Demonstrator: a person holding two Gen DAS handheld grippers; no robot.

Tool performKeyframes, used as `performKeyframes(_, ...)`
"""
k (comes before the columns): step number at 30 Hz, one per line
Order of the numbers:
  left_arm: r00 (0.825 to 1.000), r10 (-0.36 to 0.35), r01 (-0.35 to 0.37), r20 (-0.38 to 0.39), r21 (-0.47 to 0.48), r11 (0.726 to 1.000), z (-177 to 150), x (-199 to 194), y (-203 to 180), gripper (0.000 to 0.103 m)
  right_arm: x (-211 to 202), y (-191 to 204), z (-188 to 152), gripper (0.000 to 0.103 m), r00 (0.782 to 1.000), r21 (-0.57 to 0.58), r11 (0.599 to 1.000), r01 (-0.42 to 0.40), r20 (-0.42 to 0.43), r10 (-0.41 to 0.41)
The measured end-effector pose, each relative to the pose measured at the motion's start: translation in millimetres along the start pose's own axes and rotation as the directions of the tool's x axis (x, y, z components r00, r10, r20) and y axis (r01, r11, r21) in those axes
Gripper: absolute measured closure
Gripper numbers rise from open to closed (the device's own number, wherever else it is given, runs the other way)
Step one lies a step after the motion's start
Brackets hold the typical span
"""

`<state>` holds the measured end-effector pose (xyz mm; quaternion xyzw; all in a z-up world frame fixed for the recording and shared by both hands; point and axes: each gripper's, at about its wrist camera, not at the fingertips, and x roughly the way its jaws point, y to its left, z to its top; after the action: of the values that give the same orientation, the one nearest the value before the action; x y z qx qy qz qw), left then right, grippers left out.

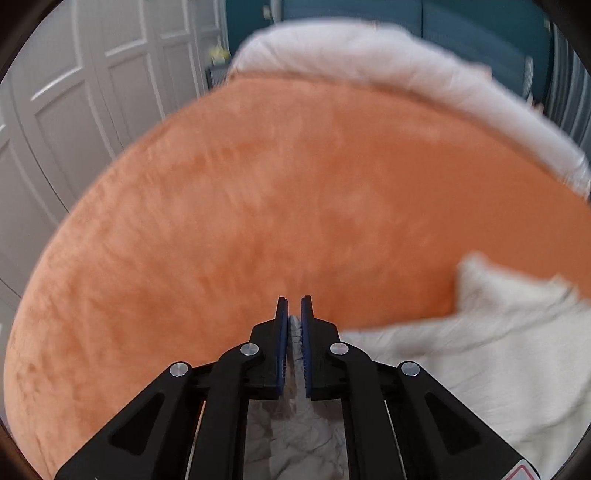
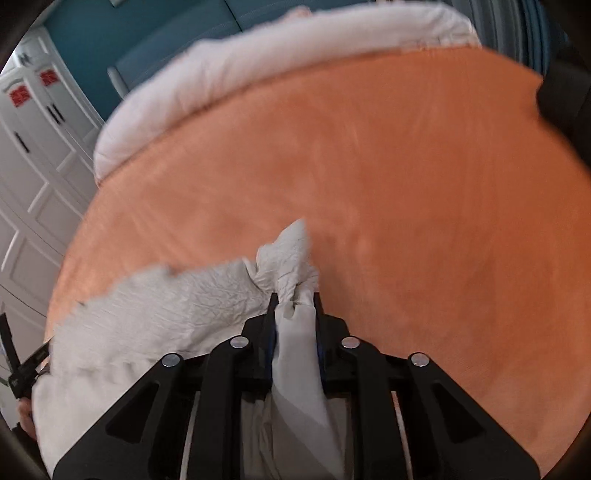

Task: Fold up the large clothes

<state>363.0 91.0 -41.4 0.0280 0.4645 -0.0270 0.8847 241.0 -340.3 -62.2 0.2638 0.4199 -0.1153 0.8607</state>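
Note:
A crumpled white garment (image 2: 184, 306) hangs between my two grippers above an orange bed cover (image 2: 406, 203). My right gripper (image 2: 295, 301) is shut on a bunched corner of the garment, which sticks out past the fingertips. My left gripper (image 1: 294, 306) is shut on a thin fold of the same garment; the rest of the garment (image 1: 480, 332) spreads to its right over the orange bed cover (image 1: 258, 203). The left gripper's black fingers (image 2: 22, 365) show at the far left edge of the right wrist view, at the garment's other end.
A white duvet or pillow roll (image 1: 369, 59) (image 2: 240, 74) lies along the far edge of the bed. White panelled wardrobe doors (image 1: 74, 110) (image 2: 33, 147) stand to the left. A teal wall (image 1: 461, 33) is behind the bed.

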Motion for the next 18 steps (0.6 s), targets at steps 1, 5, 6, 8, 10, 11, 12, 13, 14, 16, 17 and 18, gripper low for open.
performKeyframes(1, 1.000, 0.012, -0.012, -0.024, 0.005, 1.000, -4.7, 9.6, -3.1, 0.099, 0.9, -2.0, -0.3, 0.083, 1.000, 0.007, 1.000, -0.002, 0.000, 0.002)
performKeyframes(5, 0.996, 0.088, -0.088, 0.005, 0.037, 0.995, -7.3, 17.3, -14.7, 0.100, 14.9, -6.4, -1.6, 0.073, 1.000, 0.020, 1.000, -0.003, -0.015, 0.003)
performKeyframes(6, 0.996, 0.089, -0.089, 0.004, 0.037, 0.995, -6.8, 17.4, -14.9, 0.099, 16.3, -7.1, -1.1, 0.072, 1.000, 0.027, 1.000, -0.009, -0.019, 0.010)
performKeyframes(8, 0.997, 0.076, -0.076, 0.003, 0.026, 0.997, -6.6, 14.2, -12.2, 0.098, 11.1, -9.7, -2.0, 0.071, 0.999, 0.043, 0.999, -0.030, -0.012, 0.030)
performKeyframes(10, 0.999, 0.053, -0.053, 0.004, -0.009, 0.999, -3.6, 1.2, -3.0, 0.092, -10.3, -11.4, -1.5, 0.070, 1.000, 0.057, 0.998, -0.010, 0.022, 0.008)
performKeyframes(11, 0.998, 0.052, -0.051, 0.020, -0.042, 0.998, -2.5, -12.6, 4.1, 0.084, -27.9, -10.0, -4.9, 0.068, 0.998, 0.056, 0.998, -0.005, 0.059, 0.002)
performKeyframes(12, 0.997, 0.038, -0.033, 0.063, -0.080, 0.996, -3.2, -36.1, 12.0, 0.078, -56.3, -7.5, -9.7, 0.068, 0.992, 0.044, 0.999, -0.022, 0.128, 0.017)
performKeyframes(13, 0.993, 0.022, -0.009, 0.119, -0.106, 0.994, -5.5, -64.1, 18.3, 0.076, -81.1, -2.7, -14.7, 0.067, 0.982, 0.013, 0.999, -0.038, 0.184, 0.035)
performKeyframes(14, 0.987, 0.009, 0.009, 0.163, -0.114, 0.993, -10.4, -87.4, 21.3, 0.072, -105.5, 3.5, -21.3, 0.064, 0.973, -0.029, 0.999, -0.044, 0.224, 0.050)
performKeyframes(16, 0.973, -0.016, 0.043, 0.230, -0.114, 0.993, -20.3, -132.4, 22.8, 0.064, -141.6, 19.6, -37.3, 0.065, 0.963, -0.110, 0.992, -0.068, 0.253, 0.094)
performKeyframes(17, 0.966, -0.032, 0.061, 0.256, -0.107, 0.992, -28.9, -156.1, 19.9, 0.060, -154.5, 30.2, -46.3, 0.065, 0.960, -0.147, 0.985, -0.090, 0.251, 0.125)
performKeyframes(18, 0.961, -0.049, 0.078, 0.272, -0.097, 0.992, -37.0, -173.7, 14.8, 0.058, -162.6, 41.4, -54.7, 0.065, 0.957, -0.180, 0.978, -0.109, 0.246, 0.152)
